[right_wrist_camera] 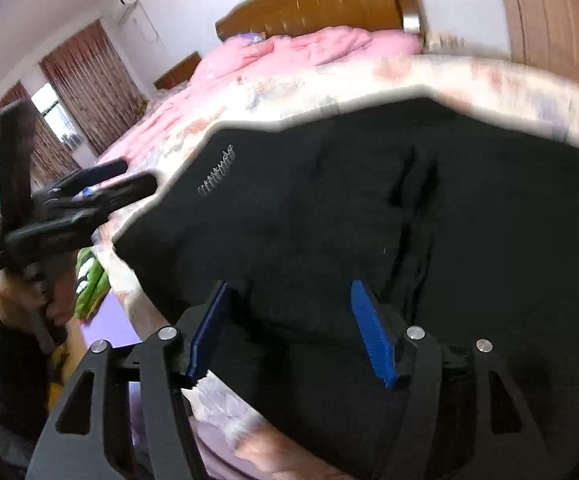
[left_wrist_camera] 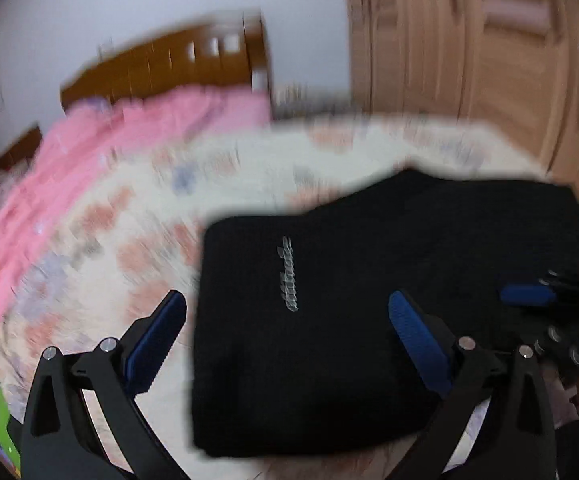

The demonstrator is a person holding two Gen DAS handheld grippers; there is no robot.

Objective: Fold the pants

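Bedroom, patterned bedspread (left_wrist_camera: 225,184). Black pants (left_wrist_camera: 329,320) lie folded into a compact block on it, near the edge. My left gripper (left_wrist_camera: 287,334) and right gripper (right_wrist_camera: 285,324) both released, jaws spread, empty; fold looks finished.

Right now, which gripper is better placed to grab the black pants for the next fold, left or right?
Probably the right gripper: its open jaws sit directly over the black pants. The left gripper, also open, straddles the pants' left edge, half over the floral bedspread.
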